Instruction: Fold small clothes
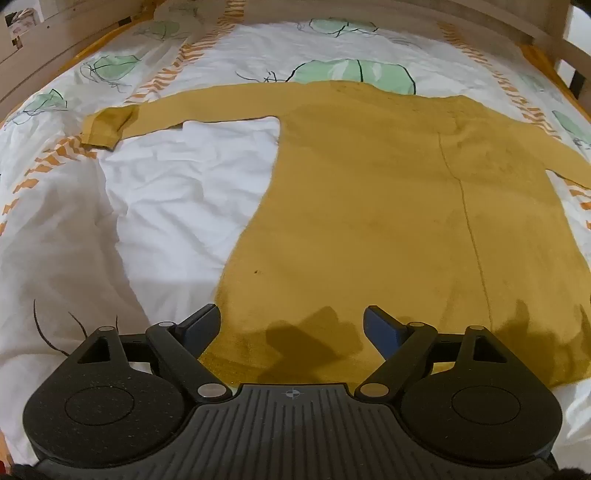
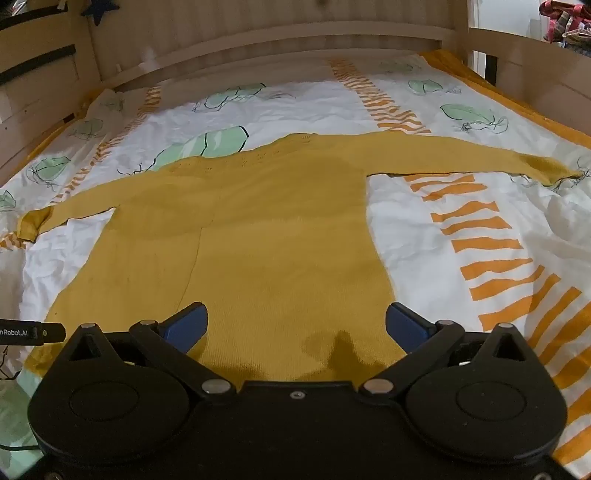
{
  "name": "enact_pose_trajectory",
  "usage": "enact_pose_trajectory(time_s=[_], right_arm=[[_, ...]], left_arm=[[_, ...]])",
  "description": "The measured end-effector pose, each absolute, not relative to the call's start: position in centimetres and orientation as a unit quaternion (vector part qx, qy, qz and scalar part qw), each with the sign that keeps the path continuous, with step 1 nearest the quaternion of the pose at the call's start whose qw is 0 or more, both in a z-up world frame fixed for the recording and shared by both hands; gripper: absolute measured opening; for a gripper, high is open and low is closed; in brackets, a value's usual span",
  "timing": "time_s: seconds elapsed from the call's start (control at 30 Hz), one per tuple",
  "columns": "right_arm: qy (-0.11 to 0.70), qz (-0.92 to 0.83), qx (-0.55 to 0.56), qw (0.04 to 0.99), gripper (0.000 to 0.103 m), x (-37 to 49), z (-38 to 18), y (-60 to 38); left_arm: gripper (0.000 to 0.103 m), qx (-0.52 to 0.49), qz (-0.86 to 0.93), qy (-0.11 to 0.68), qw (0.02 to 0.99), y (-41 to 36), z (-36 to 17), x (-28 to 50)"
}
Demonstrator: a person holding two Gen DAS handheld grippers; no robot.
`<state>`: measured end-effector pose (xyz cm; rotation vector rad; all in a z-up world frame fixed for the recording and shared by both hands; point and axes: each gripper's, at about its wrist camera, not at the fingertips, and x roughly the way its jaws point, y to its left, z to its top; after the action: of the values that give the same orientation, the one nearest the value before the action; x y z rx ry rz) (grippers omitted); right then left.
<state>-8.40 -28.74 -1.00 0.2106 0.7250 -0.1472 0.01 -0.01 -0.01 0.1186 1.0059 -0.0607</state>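
Pre-fold: mustard sweater [image 2: 280, 236] flat mid-bed [image 2: 424, 229], sleeves out. Left gripper [image 1: 291, 325] & right gripper [image 2: 295, 321] both released, empty — next prob. pinch hem near bed's front edge.

Soft, even indoor light here, fairly dim and warm. Both views bend hard at the edges, the bed frame [image 1: 443, 22] curving like a bow. Two dark shadows fall on the sweater [image 1: 369, 221] just ahead of the left gripper [image 1: 291, 325], and a similar patch sits before the right gripper [image 2: 296, 321]. The centre is reasonably sharp, the corners smear. No glare; the sheet [image 2: 406, 221] reads clean white.
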Motion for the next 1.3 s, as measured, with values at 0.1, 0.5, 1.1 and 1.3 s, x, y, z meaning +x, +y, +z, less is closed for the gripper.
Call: enact_pose_trajectory(time_s=[0.1,0.5,1.1,1.3], right_arm=[[0.362,-0.065,0.115,0.923,0.102,-8.36,-1.00,-28.79],[0.371,-0.063,0.115,0.919,0.102,-8.09,-1.27,-28.86],[0.380,-0.061,0.114,0.916,0.102,-8.11,-1.55,-28.93],[0.385,-0.060,0.114,0.914,0.102,-8.09,-1.72,-28.86]], left_arm=[[0.085,0.057,-0.027,0.483,0.873,-0.04,-0.05,-0.04],[0.085,0.056,-0.036,0.491,0.868,-0.41,-0.42,0.01],[0.085,0.057,-0.042,0.502,0.862,-0.76,-0.64,-0.09],[0.085,0.056,-0.042,0.503,0.861,-0.81,-0.66,-0.06]])
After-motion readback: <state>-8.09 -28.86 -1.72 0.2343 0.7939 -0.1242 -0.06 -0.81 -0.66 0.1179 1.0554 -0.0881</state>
